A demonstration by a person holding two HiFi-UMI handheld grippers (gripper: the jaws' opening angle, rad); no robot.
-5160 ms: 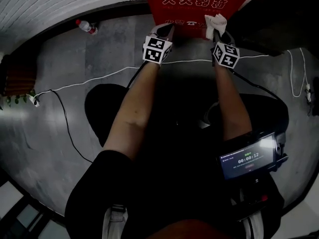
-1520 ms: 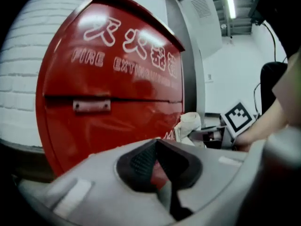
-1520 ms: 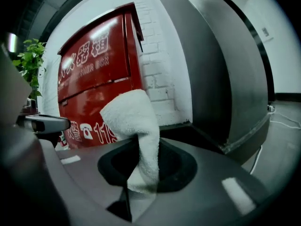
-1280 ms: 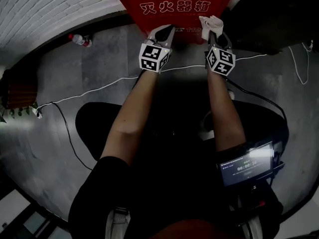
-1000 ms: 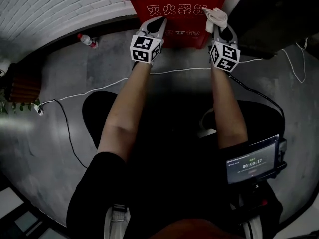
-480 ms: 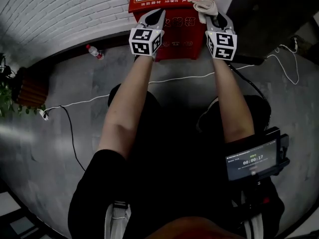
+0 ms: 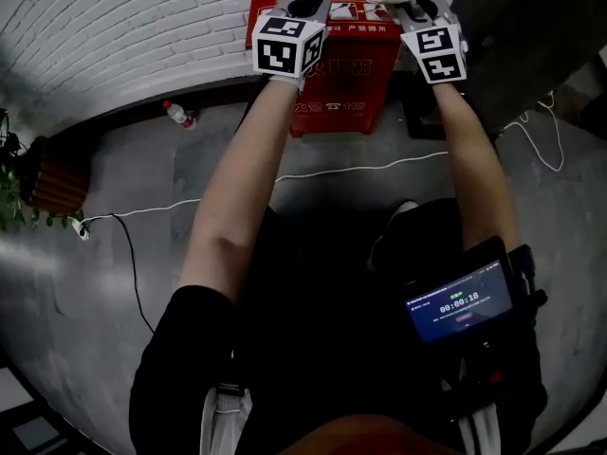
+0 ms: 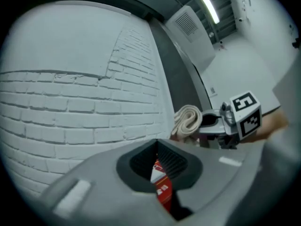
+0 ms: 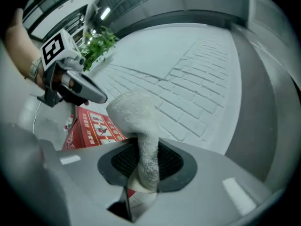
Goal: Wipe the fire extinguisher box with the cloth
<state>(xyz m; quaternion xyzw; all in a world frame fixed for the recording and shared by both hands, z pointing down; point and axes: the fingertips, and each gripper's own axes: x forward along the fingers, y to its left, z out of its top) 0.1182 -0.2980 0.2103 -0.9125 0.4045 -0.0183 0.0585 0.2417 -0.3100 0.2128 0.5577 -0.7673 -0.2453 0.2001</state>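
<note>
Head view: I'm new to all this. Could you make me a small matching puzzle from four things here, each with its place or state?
Things:
1. cloth
2. fire extinguisher box
3. bottle
4. screen

Places or states:
A. on the floor, left of the box
B. lit, low at the head view's right
C. pinched in the right tongs
D. red, standing against the brick wall

Pairs: 1-C, 2-D, 3-A, 4-B.
</note>
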